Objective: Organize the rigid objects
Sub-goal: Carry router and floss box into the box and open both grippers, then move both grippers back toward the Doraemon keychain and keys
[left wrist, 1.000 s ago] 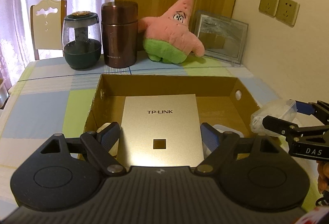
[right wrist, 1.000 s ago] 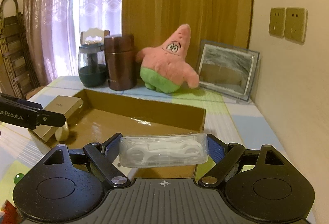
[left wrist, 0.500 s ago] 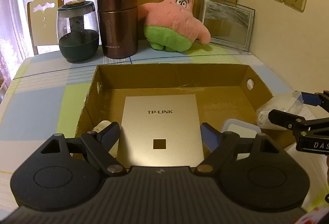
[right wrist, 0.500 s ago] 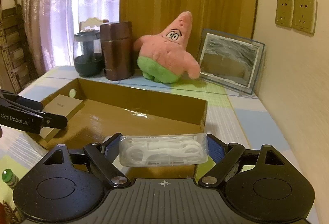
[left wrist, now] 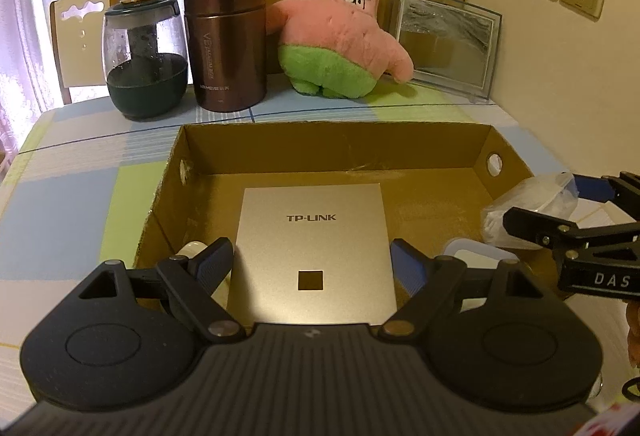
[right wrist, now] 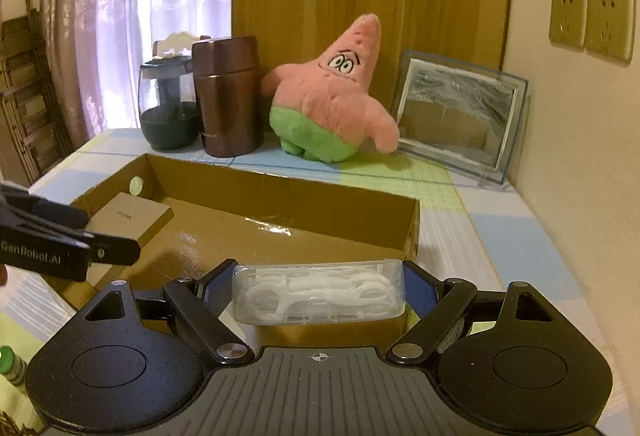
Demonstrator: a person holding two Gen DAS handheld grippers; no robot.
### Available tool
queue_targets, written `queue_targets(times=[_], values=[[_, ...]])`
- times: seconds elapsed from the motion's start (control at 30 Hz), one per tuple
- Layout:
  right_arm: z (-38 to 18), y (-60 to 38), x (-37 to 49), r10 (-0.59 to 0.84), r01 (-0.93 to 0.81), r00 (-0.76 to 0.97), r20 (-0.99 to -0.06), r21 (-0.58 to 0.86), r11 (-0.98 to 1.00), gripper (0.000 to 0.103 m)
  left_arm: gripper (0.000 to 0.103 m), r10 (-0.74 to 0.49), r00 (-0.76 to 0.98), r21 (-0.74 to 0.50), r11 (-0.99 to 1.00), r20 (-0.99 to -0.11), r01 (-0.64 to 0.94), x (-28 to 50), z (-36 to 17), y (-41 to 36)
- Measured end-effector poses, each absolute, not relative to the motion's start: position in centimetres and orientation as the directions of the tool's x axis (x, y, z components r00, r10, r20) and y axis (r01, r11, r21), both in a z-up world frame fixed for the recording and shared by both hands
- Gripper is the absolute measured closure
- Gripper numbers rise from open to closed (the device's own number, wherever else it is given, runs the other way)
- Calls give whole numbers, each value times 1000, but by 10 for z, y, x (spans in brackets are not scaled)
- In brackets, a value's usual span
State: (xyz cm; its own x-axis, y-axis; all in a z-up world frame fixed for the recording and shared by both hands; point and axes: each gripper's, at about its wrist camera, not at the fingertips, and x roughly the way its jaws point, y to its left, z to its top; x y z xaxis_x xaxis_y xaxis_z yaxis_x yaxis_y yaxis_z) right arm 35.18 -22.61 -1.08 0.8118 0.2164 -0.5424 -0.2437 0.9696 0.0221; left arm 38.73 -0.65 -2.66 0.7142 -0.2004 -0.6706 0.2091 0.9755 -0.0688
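Note:
My left gripper (left wrist: 312, 266) is shut on a gold TP-LINK box (left wrist: 314, 236) and holds it inside the brown cardboard tray (left wrist: 332, 130). The box also shows in the right wrist view (right wrist: 130, 216) at the tray's left end. My right gripper (right wrist: 318, 290) is shut on a clear plastic case of white floss picks (right wrist: 318, 292), over the tray's near right rim (right wrist: 414, 232). The case and right gripper appear at the right edge of the left wrist view (left wrist: 532, 208). A white item (left wrist: 192, 250) and a white lidded container (left wrist: 476, 254) lie in the tray.
At the back of the table stand a dark glass jar (left wrist: 146, 56), a brown metal flask (left wrist: 226, 40), a pink starfish plush (left wrist: 340, 32) and a glass picture frame (left wrist: 446, 40). A wall is at the right. A small green-capped bottle (right wrist: 10, 362) stands left of the tray.
Both grippers have moved a little forward, keeping hold of their objects. The TP-LINK box sits deeper in the tray view, and the floss case is closer over the tray's right end.

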Motion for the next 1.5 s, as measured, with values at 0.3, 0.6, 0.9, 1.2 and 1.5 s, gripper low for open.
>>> queue_targets(times=[0.3,0.6,0.9,1.2,1.5], values=[[-14,-230,354,210,-227,814,-542,36,973,18,17,-178,717,-58,980,-674,188,387,-27,-5],[-11,-228,352,209,-231,821,-531,25,973,17,17,-179,723,-48,979,-667,198,384,-22,-7],[-6,-227,346,204,-224,829,-521,26,974,17,17,-172,746,-44,981,-643,188,373,-11,-2],[7,-222,328,211,-218,836,-507,46,975,17,17,-135,770,-25,988,-623,154,346,4,8],[21,-217,295,229,-217,844,-484,80,973,17,17,-109,782,-24,993,-614,119,312,12,25]])
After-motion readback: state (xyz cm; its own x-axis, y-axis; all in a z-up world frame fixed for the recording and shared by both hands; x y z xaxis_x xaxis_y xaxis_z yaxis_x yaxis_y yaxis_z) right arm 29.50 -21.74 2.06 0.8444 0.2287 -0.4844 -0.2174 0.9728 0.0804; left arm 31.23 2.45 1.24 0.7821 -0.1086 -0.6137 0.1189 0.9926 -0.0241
